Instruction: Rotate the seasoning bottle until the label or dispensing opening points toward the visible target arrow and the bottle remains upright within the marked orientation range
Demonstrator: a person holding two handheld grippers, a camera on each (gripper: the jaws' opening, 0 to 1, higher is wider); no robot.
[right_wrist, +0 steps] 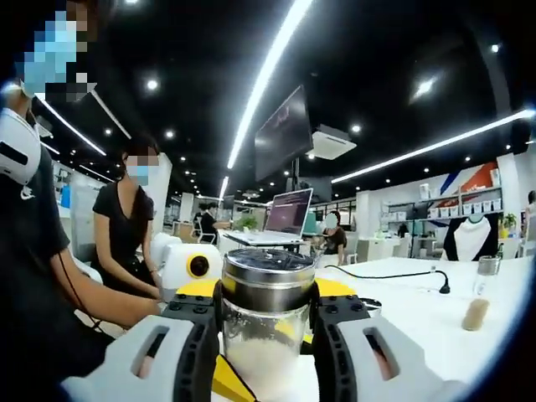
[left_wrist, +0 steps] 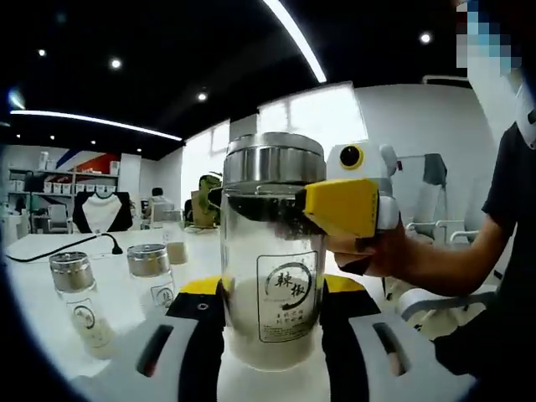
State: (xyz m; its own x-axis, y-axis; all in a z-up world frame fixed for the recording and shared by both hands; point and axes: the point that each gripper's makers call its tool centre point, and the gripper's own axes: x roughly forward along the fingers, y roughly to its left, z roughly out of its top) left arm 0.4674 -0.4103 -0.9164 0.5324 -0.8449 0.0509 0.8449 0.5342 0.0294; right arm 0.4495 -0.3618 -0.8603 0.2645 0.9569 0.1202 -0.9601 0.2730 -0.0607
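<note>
A glass seasoning bottle [left_wrist: 272, 251] with a steel lid [left_wrist: 272, 159] stands upright, half full of pale powder. Its white label [left_wrist: 289, 293] with black characters faces the left gripper view's camera. My left gripper [left_wrist: 272, 289] is shut on the lower body, black and yellow jaws on either side. My right gripper [left_wrist: 343, 205] comes in from the right, its yellow jaw clamped just below the lid. In the right gripper view, the bottle [right_wrist: 266, 335] sits between the jaws of my right gripper [right_wrist: 266, 310], shut on its neck. The left gripper [right_wrist: 188, 264] shows behind it at the left.
Two smaller shaker bottles [left_wrist: 79, 301] [left_wrist: 151, 272] stand on the white table [left_wrist: 33, 260] to the left, with a black cable [left_wrist: 67, 247] behind. Another bottle [right_wrist: 479, 301] stands far right near a cable plug [right_wrist: 442, 285]. A seated person [right_wrist: 126, 234] and a laptop [right_wrist: 289, 213] lie beyond.
</note>
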